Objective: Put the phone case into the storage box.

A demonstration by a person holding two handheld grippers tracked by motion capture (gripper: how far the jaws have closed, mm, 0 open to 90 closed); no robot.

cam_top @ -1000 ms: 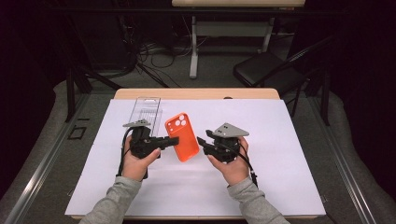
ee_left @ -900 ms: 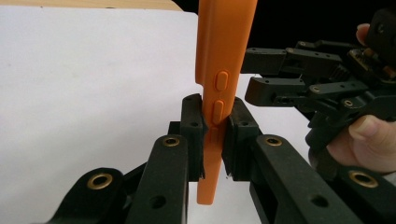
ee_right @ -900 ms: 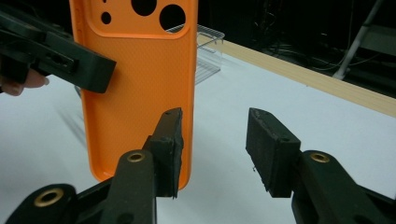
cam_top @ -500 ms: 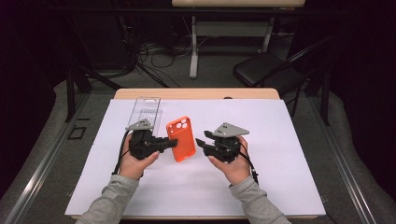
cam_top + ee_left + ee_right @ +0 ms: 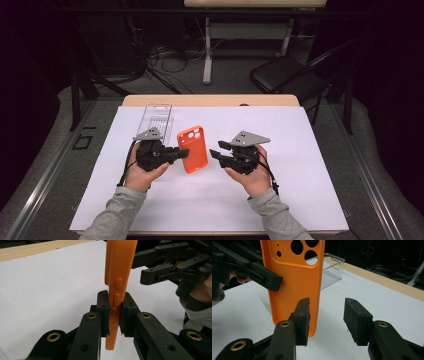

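My left gripper (image 5: 113, 312) pinched the orange case (image 5: 193, 149) by 1 side edge, lifted above the paper (image 5: 300, 150), so my right gripper (image 5: 325, 320), jaws apart just beside its free edge, needed squaring up before closing.

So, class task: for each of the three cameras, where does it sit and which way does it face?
High view: above the table's near edge, looking forward and down; both forearms, left gripper, right gripper.
Left gripper view: on that gripper, along jaws clamping the orange phone case.
Right gripper view: on that gripper, along open jaws, case beyond.
Shared: the case and white table cover.
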